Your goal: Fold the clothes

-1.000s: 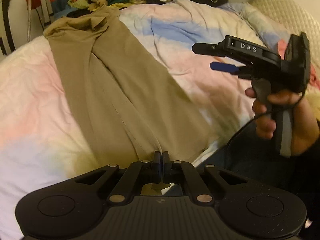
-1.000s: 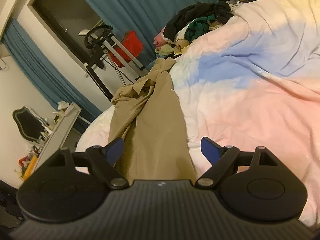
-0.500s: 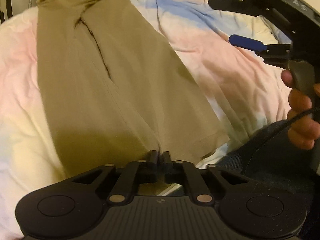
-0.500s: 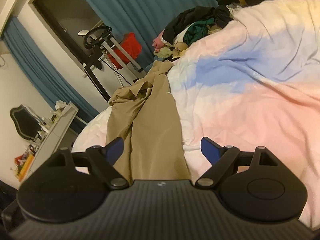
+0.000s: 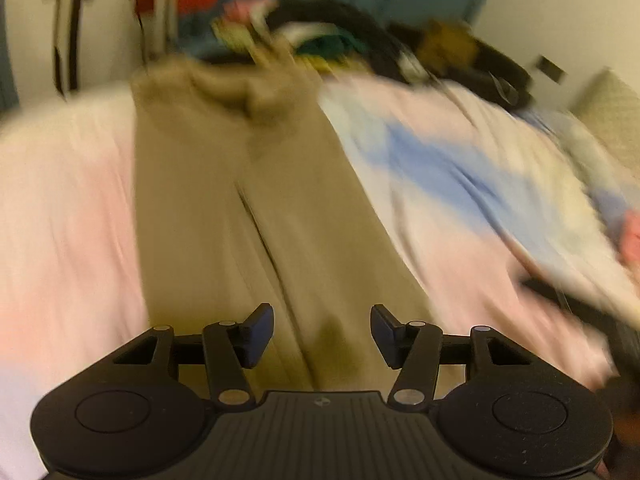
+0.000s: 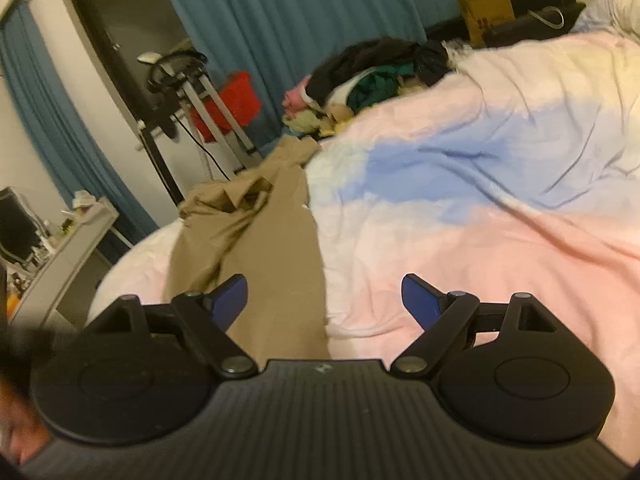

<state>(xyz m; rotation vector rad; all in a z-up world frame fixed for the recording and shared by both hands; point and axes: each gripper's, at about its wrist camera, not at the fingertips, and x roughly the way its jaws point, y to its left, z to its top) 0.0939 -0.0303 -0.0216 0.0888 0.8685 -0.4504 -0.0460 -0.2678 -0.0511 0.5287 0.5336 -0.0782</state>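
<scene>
Tan trousers (image 5: 248, 216) lie stretched lengthways on the pastel duvet (image 5: 460, 184), legs side by side, waistband bunched at the far end. In the blurred left wrist view my left gripper (image 5: 322, 334) hovers over the near leg ends. Its jaws are opening and the cloth lies below them, not pinched. In the right wrist view the same trousers (image 6: 276, 264) run away from me on the left of the duvet (image 6: 500, 208). My right gripper (image 6: 324, 300) stands open above their near right edge, holding nothing.
A heap of mixed clothes (image 6: 368, 76) sits at the far end of the bed. Beyond it hang blue curtains (image 6: 304, 12), with an exercise machine (image 6: 188, 92) and a red item beside it. A white desk (image 6: 68, 240) stands at the left.
My left gripper has let go of the trouser leg ends and its jaws have parted. It swung left, so the right gripper left its view. The right gripper shifted slightly.
</scene>
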